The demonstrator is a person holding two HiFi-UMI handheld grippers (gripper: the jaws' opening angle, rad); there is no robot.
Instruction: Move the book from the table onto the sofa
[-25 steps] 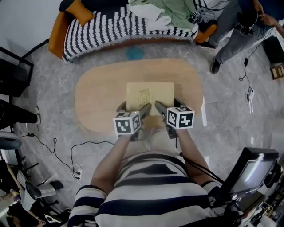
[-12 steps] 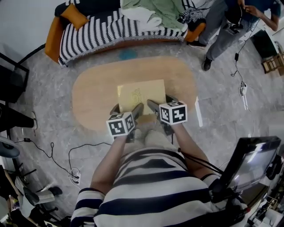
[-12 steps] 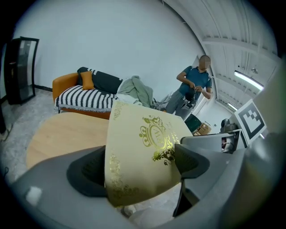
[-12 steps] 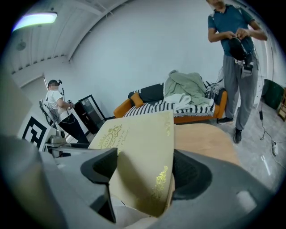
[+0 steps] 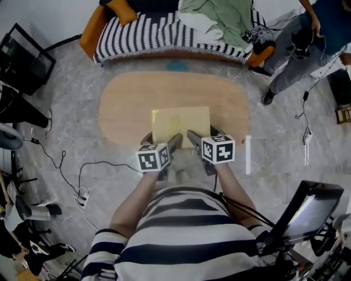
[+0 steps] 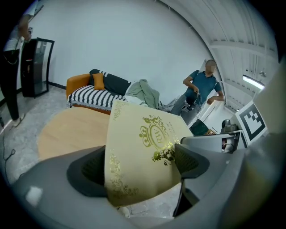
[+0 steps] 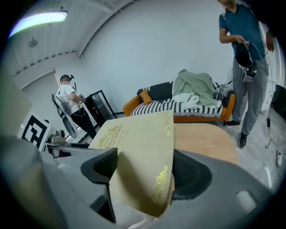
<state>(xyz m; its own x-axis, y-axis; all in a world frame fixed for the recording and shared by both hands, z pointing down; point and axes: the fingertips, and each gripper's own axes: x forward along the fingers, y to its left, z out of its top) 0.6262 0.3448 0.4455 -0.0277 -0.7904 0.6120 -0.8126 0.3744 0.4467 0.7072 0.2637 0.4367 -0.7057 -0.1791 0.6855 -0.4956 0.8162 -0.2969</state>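
The pale yellow book point(image 5: 181, 124) with gold ornament is held at its near edge by both grippers, above the near side of the oval wooden table point(image 5: 131, 99). My left gripper point(image 5: 174, 142) is shut on the book's near left part, my right gripper point(image 5: 192, 136) on its near right part. In the left gripper view the book point(image 6: 143, 147) stands tilted between the left gripper point(image 6: 139, 166) jaws. The right gripper view shows the book point(image 7: 138, 152) clamped in the right gripper point(image 7: 144, 172). The striped sofa point(image 5: 153, 34) lies beyond the table.
A green cloth point(image 5: 222, 16) and orange cushions lie on the sofa. A person point(image 5: 299, 49) stands at the far right. A dark screen point(image 5: 24, 57) stands at the left, cables point(image 5: 71, 175) run over the floor, and a monitor point(image 5: 307, 214) sits at the near right.
The book, held by both grippers throughout, has come toward the table's near edge and sits tilted up. The head view has shifted, so the sofa now appears further right.
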